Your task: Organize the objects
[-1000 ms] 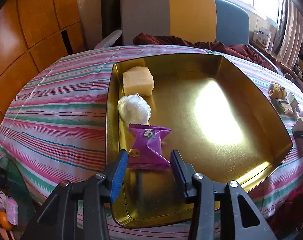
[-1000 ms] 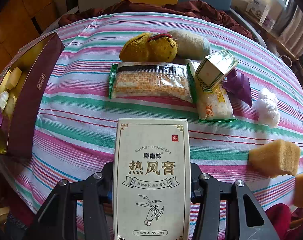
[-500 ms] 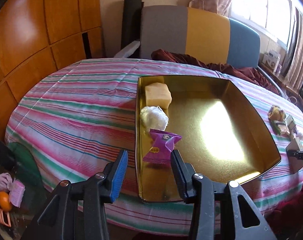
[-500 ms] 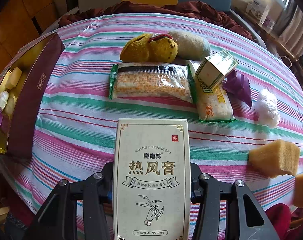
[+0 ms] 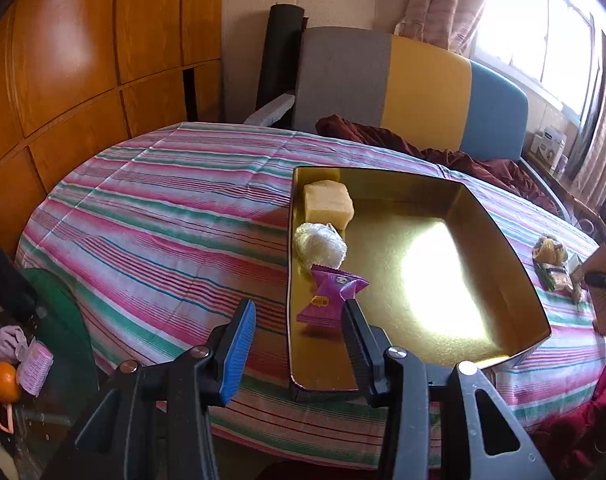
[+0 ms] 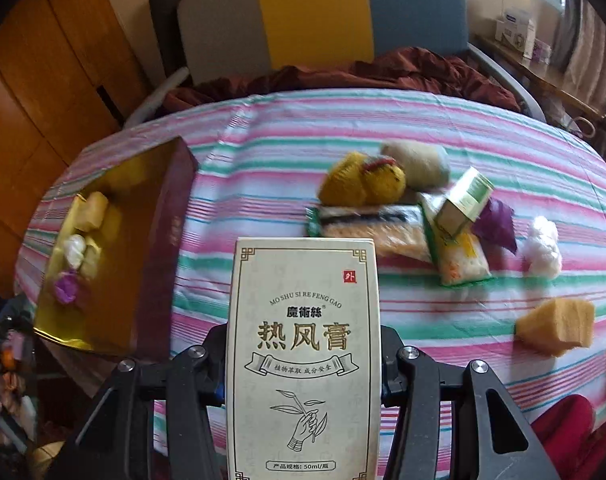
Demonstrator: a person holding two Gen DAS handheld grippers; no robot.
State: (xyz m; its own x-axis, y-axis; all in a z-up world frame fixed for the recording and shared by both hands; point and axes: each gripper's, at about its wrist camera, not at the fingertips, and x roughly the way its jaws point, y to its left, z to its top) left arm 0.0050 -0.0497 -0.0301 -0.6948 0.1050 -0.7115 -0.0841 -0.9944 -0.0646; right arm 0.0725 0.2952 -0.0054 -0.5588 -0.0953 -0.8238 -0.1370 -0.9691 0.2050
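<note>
A round table under a striped cloth [image 5: 151, 216] is seen before a grey, yellow and blue chair [image 5: 387, 88] and wood panelling. A gold tray [image 5: 499, 236] sits near the front edge, with three items lined along its left wall and much bare floor. The left gripper [image 5: 299, 330] is spread wide and empty above the front left corner. A cream box [image 6: 305, 356] reading "MO SHU SI RE FENG GAO" is clamped by the right gripper [image 6: 303, 364].
</note>
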